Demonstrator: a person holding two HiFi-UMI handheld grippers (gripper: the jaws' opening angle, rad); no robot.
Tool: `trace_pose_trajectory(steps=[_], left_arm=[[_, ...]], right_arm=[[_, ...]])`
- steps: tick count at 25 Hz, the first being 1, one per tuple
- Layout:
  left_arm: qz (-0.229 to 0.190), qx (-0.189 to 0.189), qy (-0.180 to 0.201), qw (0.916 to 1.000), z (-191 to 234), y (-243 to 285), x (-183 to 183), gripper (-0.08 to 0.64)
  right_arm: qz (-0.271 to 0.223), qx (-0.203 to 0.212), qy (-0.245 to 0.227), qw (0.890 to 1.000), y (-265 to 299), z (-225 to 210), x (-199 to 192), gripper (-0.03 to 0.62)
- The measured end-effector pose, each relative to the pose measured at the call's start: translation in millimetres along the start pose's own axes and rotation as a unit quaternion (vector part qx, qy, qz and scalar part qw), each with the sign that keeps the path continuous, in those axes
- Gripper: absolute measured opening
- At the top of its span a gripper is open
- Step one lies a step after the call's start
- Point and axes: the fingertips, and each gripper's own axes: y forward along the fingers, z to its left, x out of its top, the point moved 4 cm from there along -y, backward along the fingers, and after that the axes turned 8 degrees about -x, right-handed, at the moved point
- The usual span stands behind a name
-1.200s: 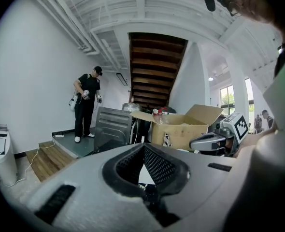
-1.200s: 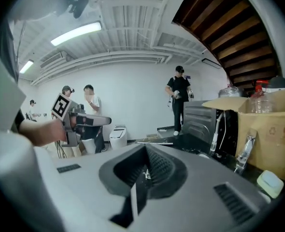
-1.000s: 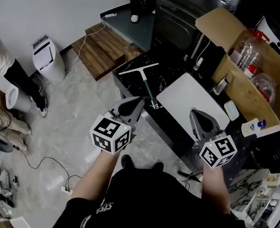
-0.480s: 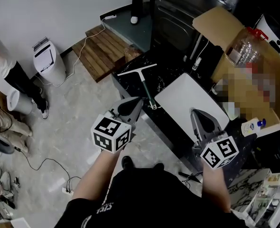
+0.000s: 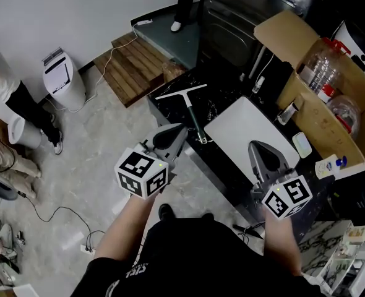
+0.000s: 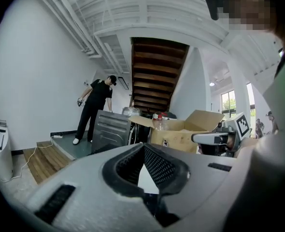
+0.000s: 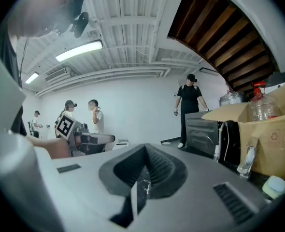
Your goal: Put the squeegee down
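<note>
the squeegee (image 5: pixel 193 117) lies flat on the dark surface (image 5: pixel 223 94), beyond both claws, its handle's near end by the white board (image 5: pixel 247 129). we judge it light and stiff, best taken mid-handle. the left claw (image 5: pixel 173 135) and right claw (image 5: pixel 261 152) are both closed, holding nothing. we cannot make out the blade's rubber edge.

The head view looks steeply down from overhead onto the left gripper (image 5: pixel 175 133), the right gripper (image 5: pixel 260 148) and the bench (image 5: pixel 226 94), all close below. Each gripper view rides low behind its own jaws, facing nearly level toward the far side of the room. All three views share the cardboard box (image 6: pixel 181 129) and the person in black (image 7: pixel 190 108).
</note>
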Motion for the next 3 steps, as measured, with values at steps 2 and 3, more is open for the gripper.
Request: trace_pose_trajectory(steps=[2,3], left_arm=[[0.004,-0.004,0.006,1.0000,-0.4,0.3,1.0,0.009],[0.007,-0.006,0.009,0.9999,-0.5,0.4,1.5,0.009]], right_arm=[[0.000,0.002,-0.001,1.000,2.0,2.2,0.5,0.003],[0.000,0.003,-0.001,1.000,3.0,3.3,0.8,0.003]])
